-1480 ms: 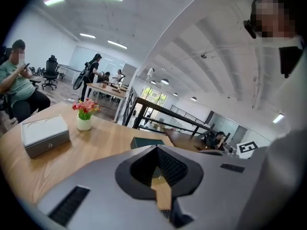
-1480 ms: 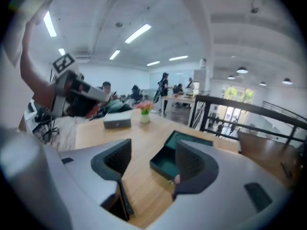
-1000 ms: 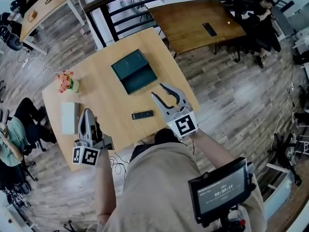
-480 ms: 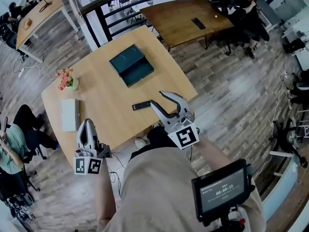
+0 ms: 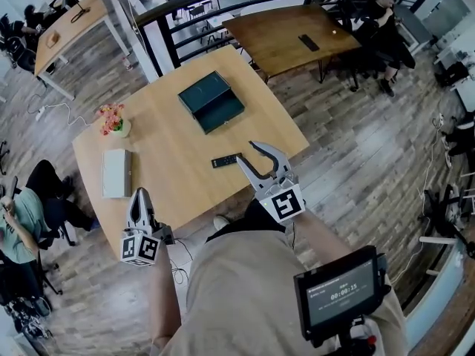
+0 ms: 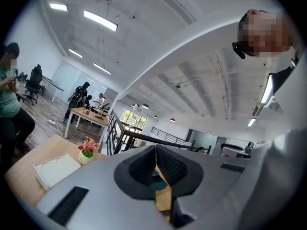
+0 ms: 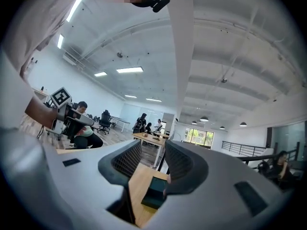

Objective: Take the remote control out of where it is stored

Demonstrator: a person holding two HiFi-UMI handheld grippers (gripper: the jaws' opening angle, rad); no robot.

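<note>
We see the remote control point(image 5: 224, 161) lying flat on the bare wood of the table point(image 5: 163, 150). It is out of the green box point(image 5: 211, 101), which stands open farther back with its two halves side by side. The remote rests close to the table's near edge, clearly apart from the box.

The right gripper point(image 5: 248, 151) hangs over that near edge with its fingers spread and nothing between them. Looking along them, we see only the tabletop and the green box beyond. From above, the tip of its left finger sits just beside the right end of the remote, and we cannot tell whether the two touch.

The left gripper point(image 5: 139, 193) is at the near left corner of the table. Its fingers are pressed together tip to tip and hold nothing.

On the left side of the table a flower pot point(image 5: 113, 121) stands farther back. A flat white box point(image 5: 116, 173) lies nearer, just far of the left gripper.
</note>
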